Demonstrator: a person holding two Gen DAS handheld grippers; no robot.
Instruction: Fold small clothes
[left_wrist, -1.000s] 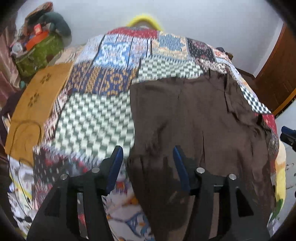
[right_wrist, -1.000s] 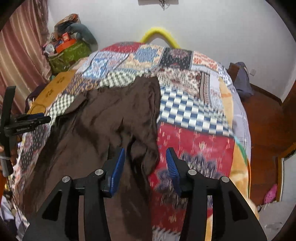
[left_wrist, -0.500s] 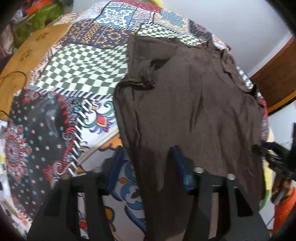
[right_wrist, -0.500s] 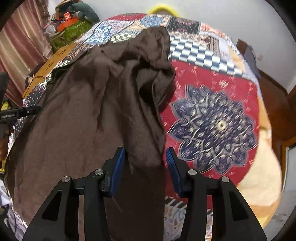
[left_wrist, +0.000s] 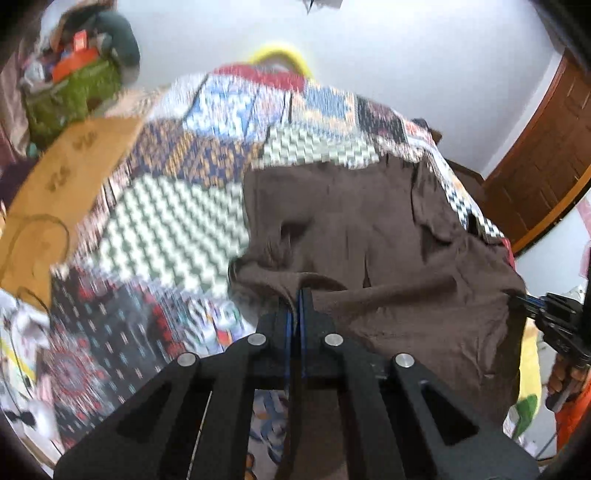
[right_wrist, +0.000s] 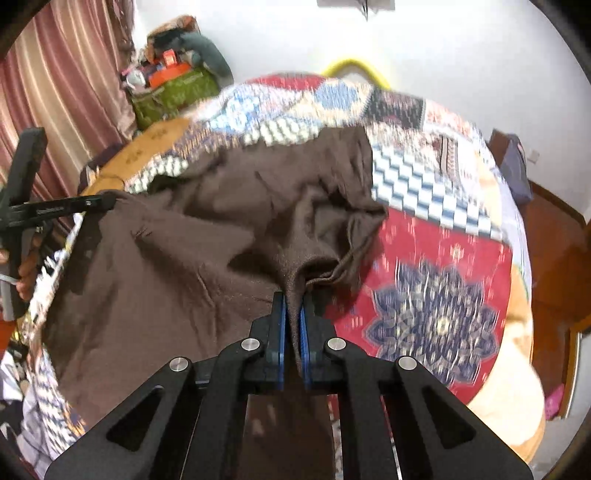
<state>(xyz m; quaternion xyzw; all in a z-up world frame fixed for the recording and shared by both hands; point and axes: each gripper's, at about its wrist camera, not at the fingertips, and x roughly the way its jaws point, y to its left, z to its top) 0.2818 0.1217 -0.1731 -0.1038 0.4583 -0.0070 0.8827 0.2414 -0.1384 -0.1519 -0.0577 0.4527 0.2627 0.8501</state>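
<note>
A dark brown garment (left_wrist: 369, 229) lies spread on the patchwork quilt of the bed (left_wrist: 177, 229). My left gripper (left_wrist: 299, 295) is shut on the near left edge of the brown garment, with cloth bunched between its blue pads. My right gripper (right_wrist: 293, 299) is shut on the near right edge of the same garment (right_wrist: 221, 236), which gathers into folds at the pads. The near edge is lifted and stretched between both grippers. The right gripper shows at the right of the left wrist view (left_wrist: 532, 306), the left gripper at the left of the right wrist view (right_wrist: 107, 201).
A mustard cloth (left_wrist: 70, 162) lies at the bed's left edge. A green bag with clutter (right_wrist: 173, 88) stands at the far left by a pink curtain (right_wrist: 55, 92). A yellow hoop (right_wrist: 354, 64) sits behind the bed. A wooden door (left_wrist: 546, 155) is at right.
Both grippers went from open over the garment's near edge to shut on it. The edge has been pinched and raised, and the cloth has bunched toward the pads.
</note>
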